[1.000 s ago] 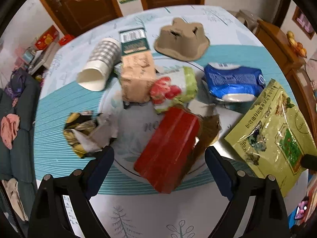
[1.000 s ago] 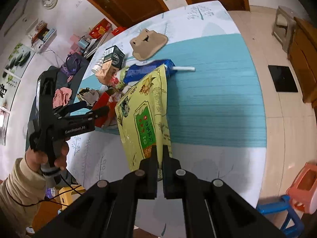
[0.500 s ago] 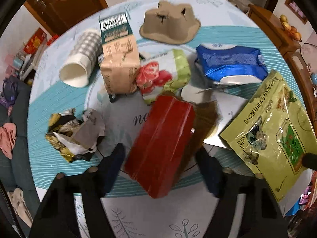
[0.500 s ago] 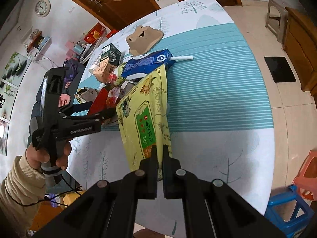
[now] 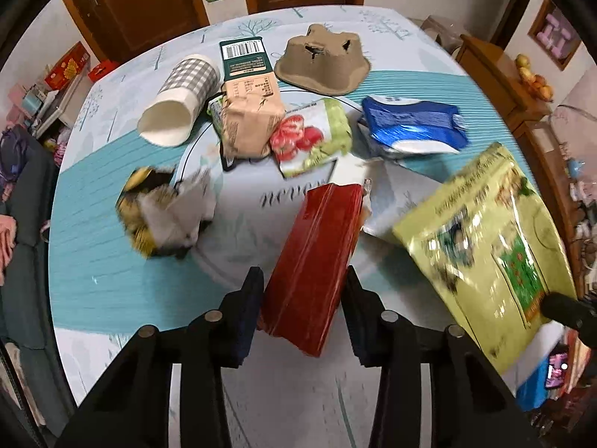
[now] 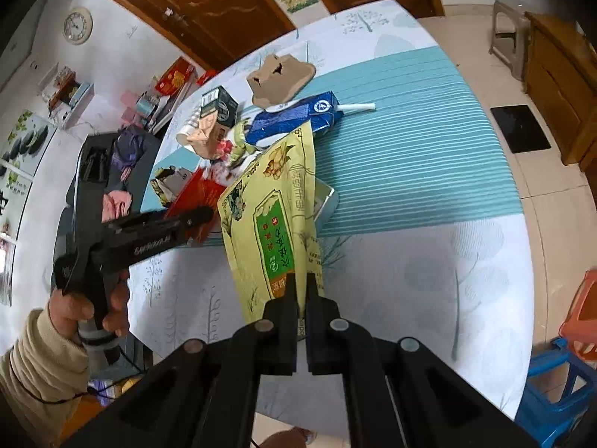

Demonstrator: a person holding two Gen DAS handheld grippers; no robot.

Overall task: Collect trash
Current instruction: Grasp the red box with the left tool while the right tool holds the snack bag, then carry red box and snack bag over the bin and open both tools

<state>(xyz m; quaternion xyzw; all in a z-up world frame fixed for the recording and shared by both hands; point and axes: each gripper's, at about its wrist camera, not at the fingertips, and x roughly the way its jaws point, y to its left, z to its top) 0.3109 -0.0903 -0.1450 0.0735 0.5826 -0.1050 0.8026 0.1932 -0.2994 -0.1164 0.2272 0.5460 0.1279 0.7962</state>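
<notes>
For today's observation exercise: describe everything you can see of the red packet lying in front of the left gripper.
The red packet is a long, glossy, foil-like pouch with lengthwise creases and a crimped seal at its far end. It lies flat on the table, slanting away to the right, partly over the round printed mat. Its near end sits between the fingers of the left gripper, whose jaws have just been closing on it; the pads look at or almost at its sides, though firm contact is not certain. Its far end meets brownish wrapping and white paper.
</notes>
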